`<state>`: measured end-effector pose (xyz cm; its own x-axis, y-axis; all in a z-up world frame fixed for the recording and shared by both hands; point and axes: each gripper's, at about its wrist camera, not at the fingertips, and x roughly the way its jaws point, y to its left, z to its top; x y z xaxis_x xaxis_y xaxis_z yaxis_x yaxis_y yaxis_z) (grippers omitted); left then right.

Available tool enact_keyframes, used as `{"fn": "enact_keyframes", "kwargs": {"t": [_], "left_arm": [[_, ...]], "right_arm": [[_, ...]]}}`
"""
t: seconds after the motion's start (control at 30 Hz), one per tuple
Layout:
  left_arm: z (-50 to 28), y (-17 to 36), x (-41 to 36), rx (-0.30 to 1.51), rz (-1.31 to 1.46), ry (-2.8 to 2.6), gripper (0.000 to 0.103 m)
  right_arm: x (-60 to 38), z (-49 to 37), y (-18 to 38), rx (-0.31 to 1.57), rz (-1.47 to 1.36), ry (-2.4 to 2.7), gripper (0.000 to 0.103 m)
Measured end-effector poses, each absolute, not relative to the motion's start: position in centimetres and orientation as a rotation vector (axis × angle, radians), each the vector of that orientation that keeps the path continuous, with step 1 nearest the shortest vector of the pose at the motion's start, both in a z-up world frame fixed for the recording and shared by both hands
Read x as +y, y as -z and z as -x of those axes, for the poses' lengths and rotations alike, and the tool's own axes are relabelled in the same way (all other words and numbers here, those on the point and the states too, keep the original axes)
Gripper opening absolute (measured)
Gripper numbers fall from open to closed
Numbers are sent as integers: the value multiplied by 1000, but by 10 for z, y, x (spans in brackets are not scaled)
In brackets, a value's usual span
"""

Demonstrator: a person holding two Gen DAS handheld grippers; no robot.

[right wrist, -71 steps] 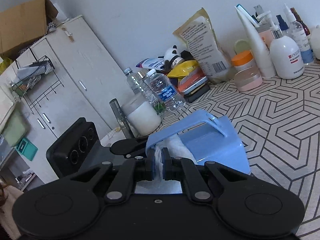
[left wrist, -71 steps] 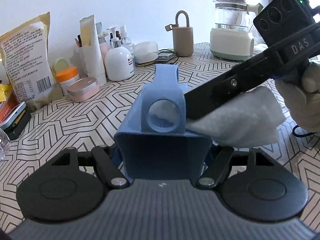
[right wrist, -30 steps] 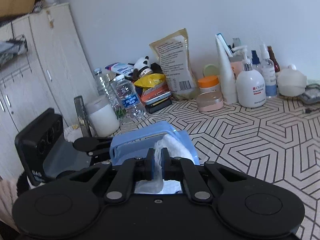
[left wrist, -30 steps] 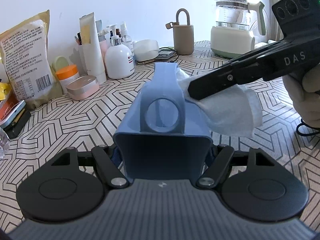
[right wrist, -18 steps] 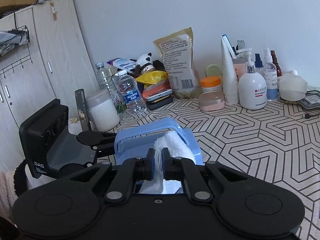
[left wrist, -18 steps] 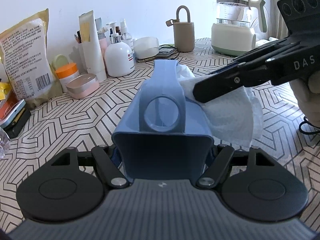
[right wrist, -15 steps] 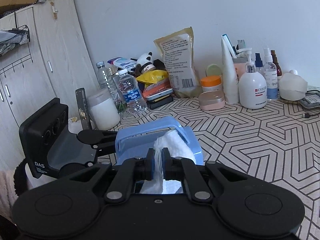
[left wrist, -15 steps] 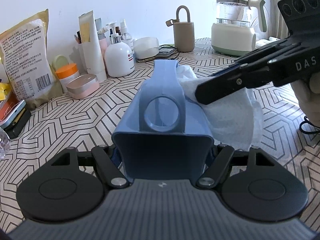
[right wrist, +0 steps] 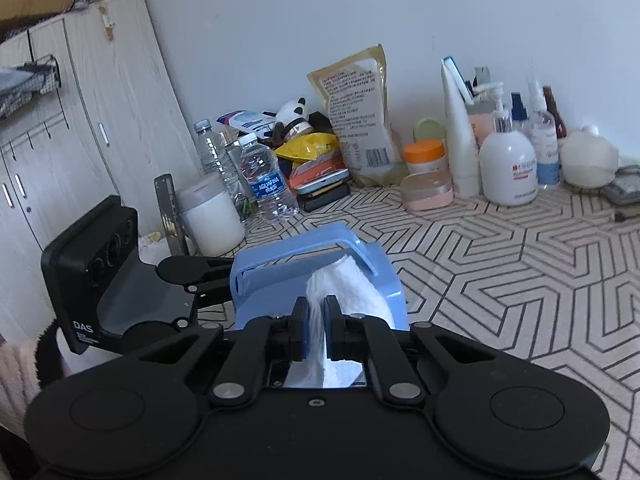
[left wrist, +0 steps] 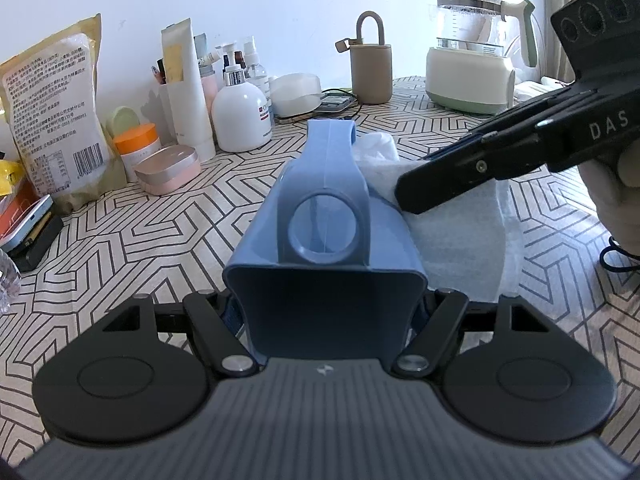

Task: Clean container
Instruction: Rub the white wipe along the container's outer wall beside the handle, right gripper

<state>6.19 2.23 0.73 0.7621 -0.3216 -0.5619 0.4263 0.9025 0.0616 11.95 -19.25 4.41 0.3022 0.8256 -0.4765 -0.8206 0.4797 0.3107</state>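
A blue plastic container [left wrist: 324,280] with a handle on top fills the middle of the left wrist view. My left gripper [left wrist: 324,312] is shut on its near end and holds it above the table. My right gripper [right wrist: 316,332] is shut on a white wipe [right wrist: 348,284] and presses it on the container's [right wrist: 320,264] right side, just under the handle. In the left wrist view the wipe [left wrist: 460,232] drapes down the container's right flank, and the right gripper [left wrist: 404,196] comes in from the right.
The patterned table [left wrist: 140,232] carries bottles and jars [left wrist: 240,116], a food bag [left wrist: 52,120], a tan cup [left wrist: 370,68] and a kettle [left wrist: 472,68] along the wall. Water bottles [right wrist: 264,180] and a white jar [right wrist: 208,216] stand by the cabinet [right wrist: 80,120].
My right gripper has slid the wipe up and forward along the container's right side, from low near the base to beside the handle. The left gripper has held the container still.
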Motion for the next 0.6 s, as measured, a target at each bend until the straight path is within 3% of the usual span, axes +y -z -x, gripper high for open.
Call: {"fn": "enact_keyframes", "kwargs": {"t": [0.6], "left_arm": [[-58, -6, 20, 566, -217, 392, 73]], "right_arm": [[-195, -141, -45, 660, -110, -1044, 9]]}}
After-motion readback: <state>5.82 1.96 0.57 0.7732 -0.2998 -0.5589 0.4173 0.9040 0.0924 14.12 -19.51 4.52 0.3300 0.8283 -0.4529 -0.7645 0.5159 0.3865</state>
